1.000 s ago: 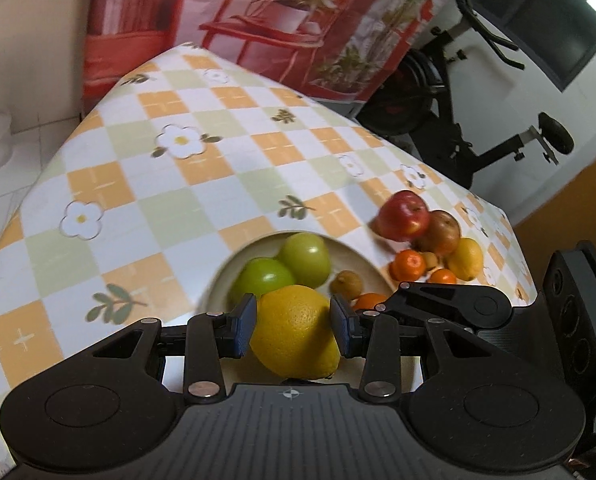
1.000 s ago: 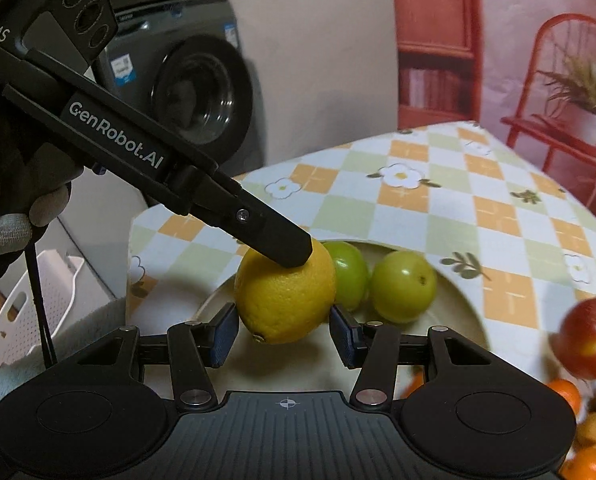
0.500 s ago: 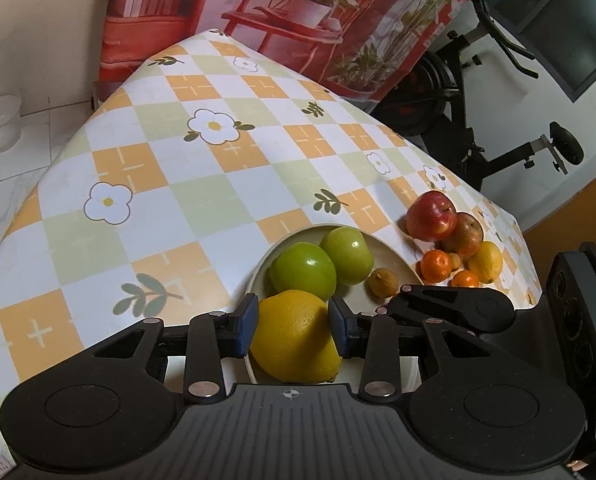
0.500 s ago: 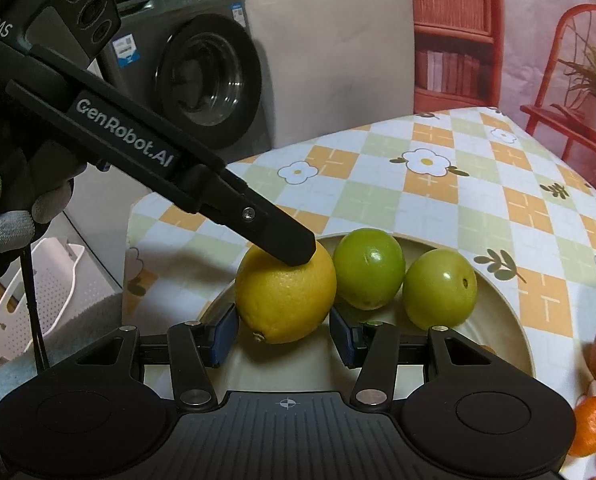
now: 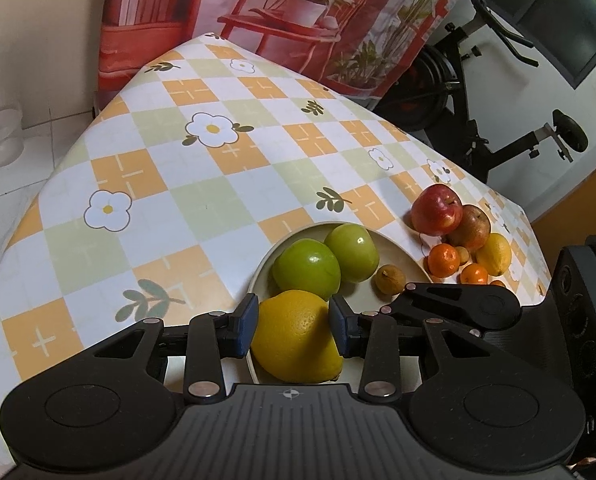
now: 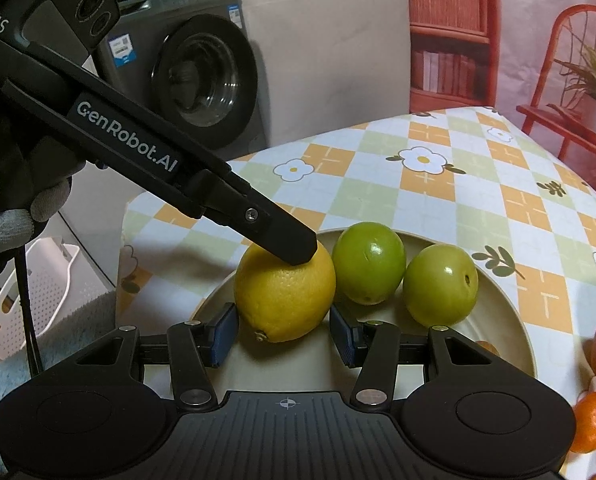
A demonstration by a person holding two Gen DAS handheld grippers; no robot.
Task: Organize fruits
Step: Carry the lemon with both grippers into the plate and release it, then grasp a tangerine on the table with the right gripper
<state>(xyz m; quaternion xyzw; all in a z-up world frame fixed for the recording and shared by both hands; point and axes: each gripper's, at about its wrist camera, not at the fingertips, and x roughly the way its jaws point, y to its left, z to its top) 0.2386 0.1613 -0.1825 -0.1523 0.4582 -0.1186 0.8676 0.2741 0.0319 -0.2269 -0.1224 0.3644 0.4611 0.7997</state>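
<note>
You've got a checkered flower-print tablecloth (image 5: 186, 184), exercise bike (image 5: 493, 120) behind the table, washing machine (image 6: 186, 76) on the left, white basket (image 6: 30, 300) on the floor, printed plant-and-chair backdrop (image 5: 298, 12).

Left claw (image 5: 294, 326) pinches shut on something; right claw (image 6: 284, 334) gapes slightly, fingers apart.

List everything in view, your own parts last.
lemon: two, yellow; one on the plate, one in the pile
green fruit: two, on the plate
brown fruit: one, small, on the plate
plate: one, cream, near table edge
apples: two, red, in the pile
mandarins: at least two, orange, in the pile
tablecloth: one, checked
exercise bike: one, black, behind the table
washing machine: one, grey
left gripper: black, gripping the plate's lemon
right gripper: black, open astride it
</note>
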